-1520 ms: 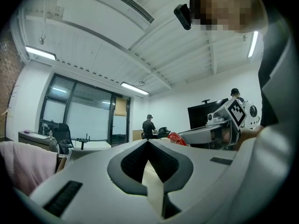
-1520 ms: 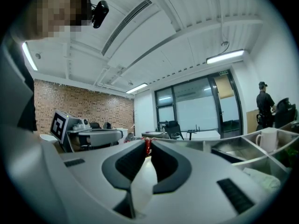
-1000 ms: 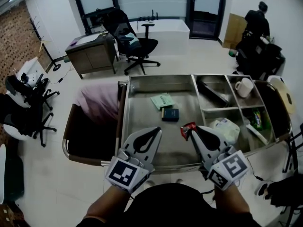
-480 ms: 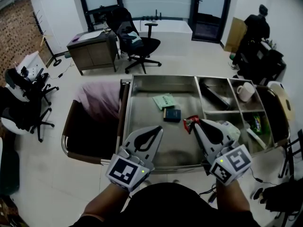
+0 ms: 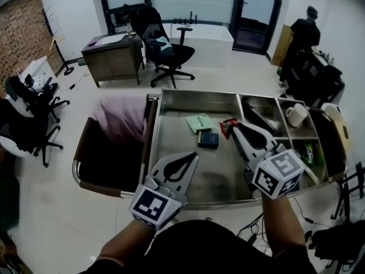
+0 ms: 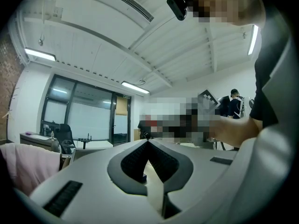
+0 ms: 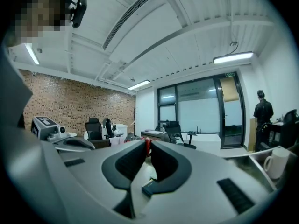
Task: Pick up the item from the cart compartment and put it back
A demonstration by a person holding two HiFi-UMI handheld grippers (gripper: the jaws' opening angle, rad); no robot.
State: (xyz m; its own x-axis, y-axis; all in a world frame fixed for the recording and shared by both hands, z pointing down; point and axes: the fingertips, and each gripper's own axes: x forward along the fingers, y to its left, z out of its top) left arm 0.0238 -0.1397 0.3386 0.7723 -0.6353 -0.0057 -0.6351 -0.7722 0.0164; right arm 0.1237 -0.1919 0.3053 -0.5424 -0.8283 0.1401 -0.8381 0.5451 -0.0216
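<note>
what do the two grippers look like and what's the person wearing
Both are light grey wedges tapering to a point: the left claw and the right claw. Each has black ribbed pads round a teardrop opening and a rear cube with black-and-white square markers. The person wears a dark top.

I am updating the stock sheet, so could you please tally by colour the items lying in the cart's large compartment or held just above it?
Green: 1, the flat packet
Dark blue: 1, the small box
Red: 1, the wrapper pinched in the right gripper
Total: 3
</note>
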